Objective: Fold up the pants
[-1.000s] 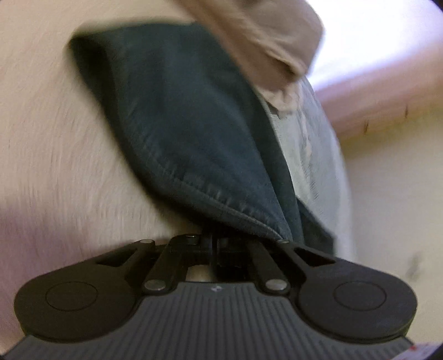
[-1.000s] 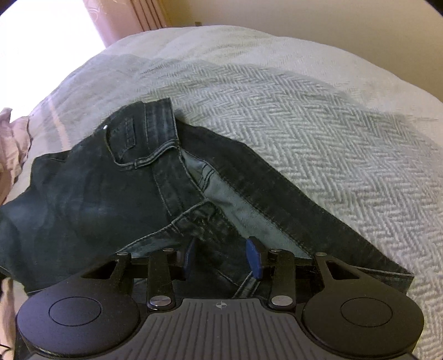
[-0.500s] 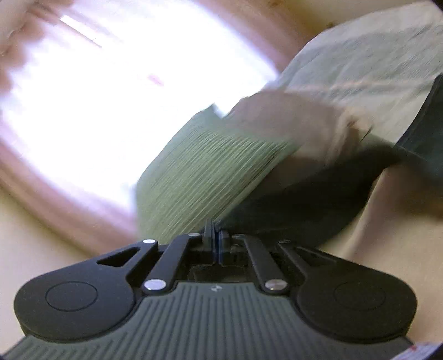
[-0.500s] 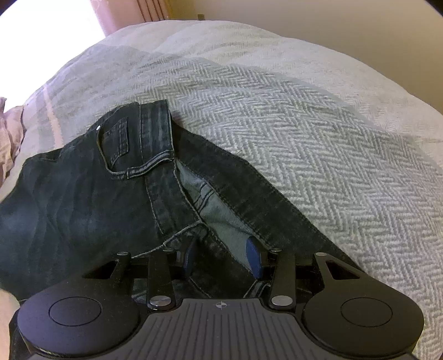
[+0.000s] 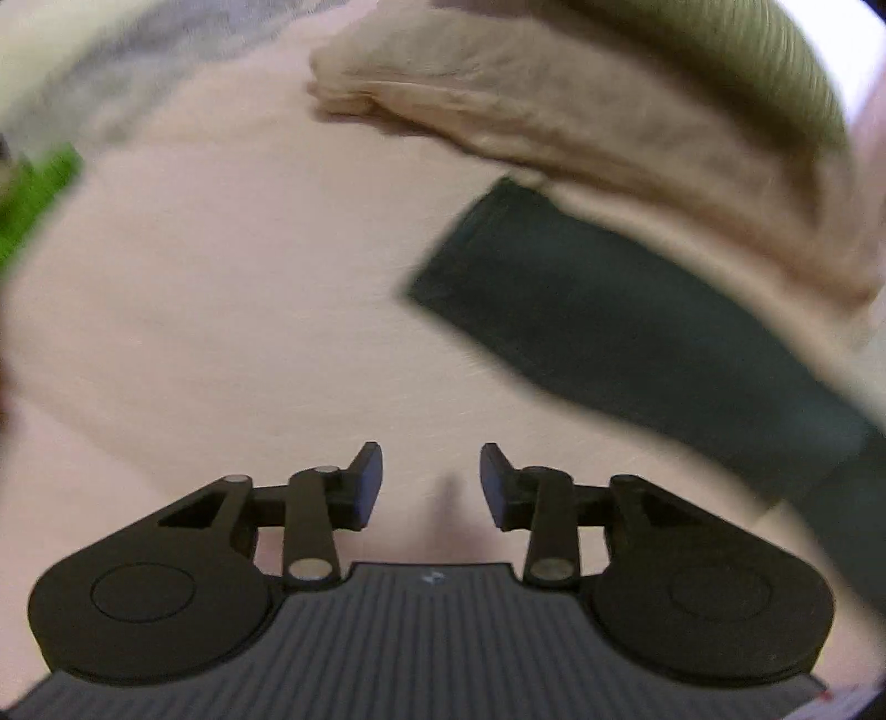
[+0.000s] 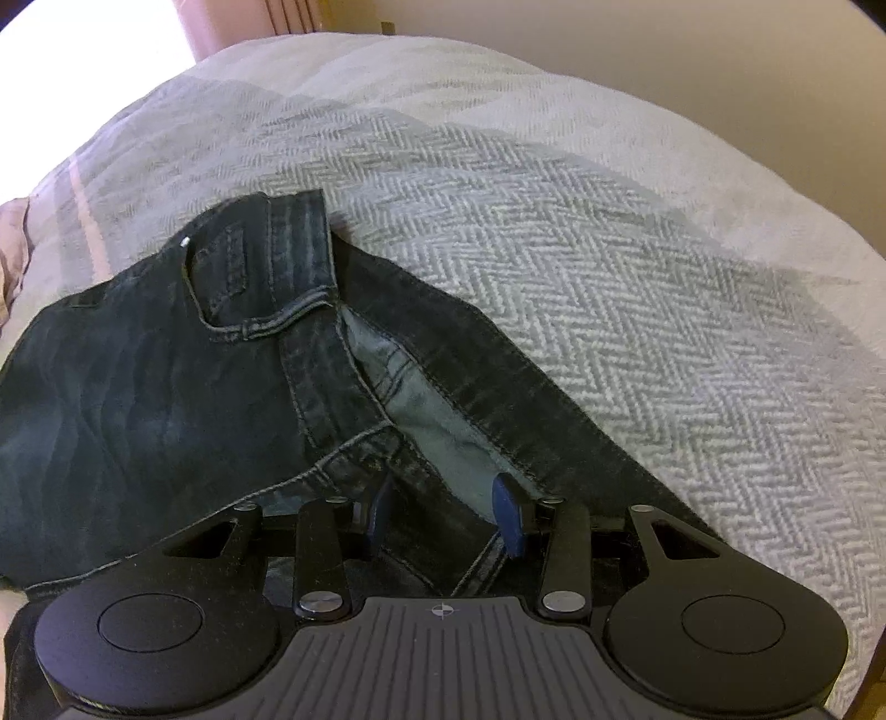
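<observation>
Dark blue jeans point(image 6: 166, 399) lie on a grey herringbone blanket point(image 6: 609, 288), waistband and pocket facing up and the paler inside showing at the fly. My right gripper point(image 6: 446, 512) rests low over the crotch area. Its blue pads point(image 6: 509, 520) stand apart, with flat denim under and between them. In the left wrist view one jeans leg point(image 5: 637, 332) lies flat on a pink sheet point(image 5: 249, 310), its hem end up and right of my left gripper point(image 5: 432, 479). The left jaws are opening, with only sheet showing between them. This view is blurred.
A beige pillow or bunched cloth point(image 5: 554, 111) lies beyond the leg, with an olive ribbed fabric point(image 5: 747, 44) behind it. A green object point(image 5: 39, 194) shows at the left edge. A curtain and a bright window point(image 6: 232, 22) are at the far left.
The left gripper let go of the jeans hem, opened and swung away over the pink sheet; the leg now lies flat to its right. The right gripper has hardly moved.
</observation>
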